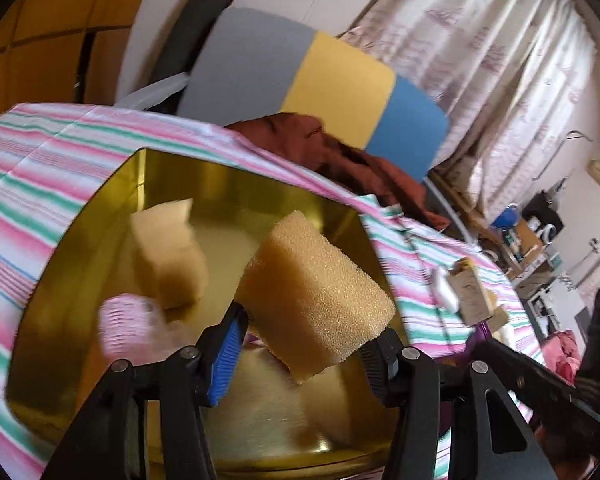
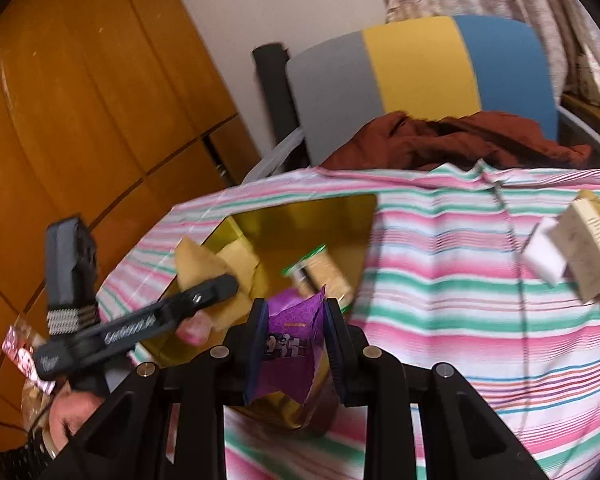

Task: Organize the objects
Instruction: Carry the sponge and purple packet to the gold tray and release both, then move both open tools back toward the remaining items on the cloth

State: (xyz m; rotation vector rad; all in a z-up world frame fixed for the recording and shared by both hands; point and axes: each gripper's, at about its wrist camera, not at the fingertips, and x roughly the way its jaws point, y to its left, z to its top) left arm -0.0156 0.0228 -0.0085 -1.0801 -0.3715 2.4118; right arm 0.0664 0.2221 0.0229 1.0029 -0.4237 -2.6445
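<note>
Purple foil of the snack packet (image 2: 290, 344) carries a small orange line of writing and a dark cartoon figure, both too blurred to read; white lettering on the left gripper's arm, seen from the right wrist, is also unreadable. The packet stands upright, its long axis vertical, just in front of the gold tin box (image 1: 172, 184), pinched narrowly between the pads of the right gripper (image 2: 296, 344); the yellow sponge block (image 1: 316, 284) hangs above the box interior, its long axis slanting toward the box's right wall, clamped at one end by the left gripper (image 1: 300, 354); a second sponge (image 1: 166, 252) and a pink ribbed thing (image 1: 126, 322) lie inside the box.
</note>
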